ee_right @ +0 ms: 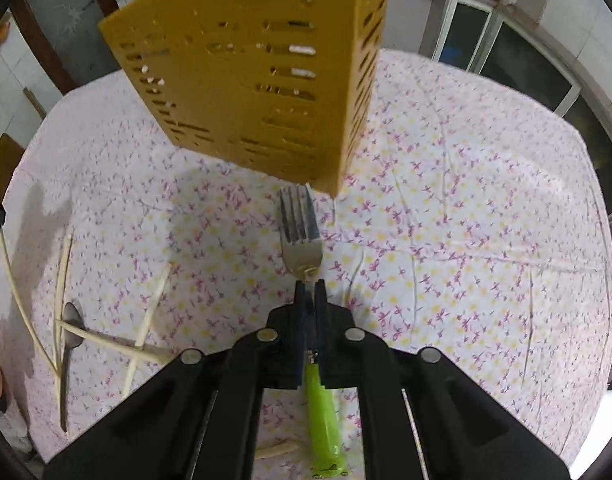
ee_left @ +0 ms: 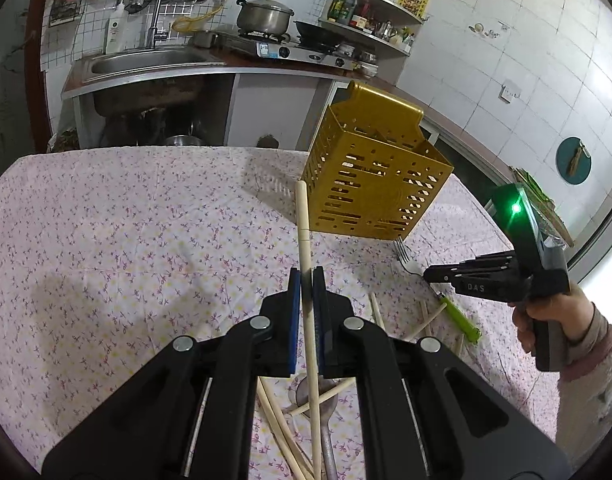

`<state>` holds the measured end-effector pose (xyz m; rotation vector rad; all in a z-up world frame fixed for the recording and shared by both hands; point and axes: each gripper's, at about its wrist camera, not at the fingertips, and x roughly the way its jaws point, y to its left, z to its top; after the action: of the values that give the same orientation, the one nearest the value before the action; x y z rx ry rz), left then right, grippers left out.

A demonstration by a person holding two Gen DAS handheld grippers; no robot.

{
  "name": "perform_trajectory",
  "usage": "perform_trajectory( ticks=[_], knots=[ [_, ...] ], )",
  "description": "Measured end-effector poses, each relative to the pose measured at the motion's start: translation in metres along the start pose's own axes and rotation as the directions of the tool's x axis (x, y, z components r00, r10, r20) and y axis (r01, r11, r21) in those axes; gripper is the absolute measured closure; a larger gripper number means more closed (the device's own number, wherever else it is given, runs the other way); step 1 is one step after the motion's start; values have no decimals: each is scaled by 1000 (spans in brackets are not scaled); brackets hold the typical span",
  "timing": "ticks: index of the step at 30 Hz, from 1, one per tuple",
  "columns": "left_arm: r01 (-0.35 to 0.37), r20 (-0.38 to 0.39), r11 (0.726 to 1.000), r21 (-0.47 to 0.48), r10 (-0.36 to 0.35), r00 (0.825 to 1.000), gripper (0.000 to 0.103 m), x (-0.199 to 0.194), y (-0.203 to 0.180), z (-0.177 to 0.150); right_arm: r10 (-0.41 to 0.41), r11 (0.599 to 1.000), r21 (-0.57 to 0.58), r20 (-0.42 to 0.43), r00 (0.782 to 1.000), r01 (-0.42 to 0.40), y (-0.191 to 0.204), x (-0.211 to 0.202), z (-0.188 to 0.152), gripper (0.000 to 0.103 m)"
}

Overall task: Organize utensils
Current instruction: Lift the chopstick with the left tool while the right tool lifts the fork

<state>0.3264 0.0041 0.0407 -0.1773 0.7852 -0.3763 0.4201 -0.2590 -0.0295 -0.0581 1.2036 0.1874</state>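
Observation:
My left gripper is shut on a pale chopstick that sticks out ahead of the pads, above the floral tablecloth. A yellow perforated utensil holder stands further back. A green-handled fork lies flat, tines near the holder's base. My right gripper points steeply down over the fork's neck, jaws together with only a slit; the neck shows in the slit, and I cannot tell if the pads touch it. Several loose chopsticks and a metal spoon lie nearby.
The tablecloth covers the whole table; its far edge runs behind the holder. Beyond it stand a sink, a stove with a pot and a corner shelf. A hand and sleeve hold the right gripper.

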Motion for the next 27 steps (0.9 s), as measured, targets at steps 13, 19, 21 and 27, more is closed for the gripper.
perform_trajectory(
  ticks=[13,19,21,27],
  knots=[
    [-2,-11,1000,0,2,1000,98,1,-2,-3,-58,998,-21,-19,998,57,6,14,-7,79],
    [-9,-26,1000,9,9,1000,98,6,-7,-3,-89,995,-40,-64,994,86,22,22,4,96],
    [-5,-26,1000,4,5,1000,98,7,-8,-4,-90,995,-31,-23,996,90,22,12,1,97],
    [7,2,1000,12,-7,1000,99,-3,-14,-2,19,992,119,216,976,-45,-12,-41,-40,97]
  ],
)
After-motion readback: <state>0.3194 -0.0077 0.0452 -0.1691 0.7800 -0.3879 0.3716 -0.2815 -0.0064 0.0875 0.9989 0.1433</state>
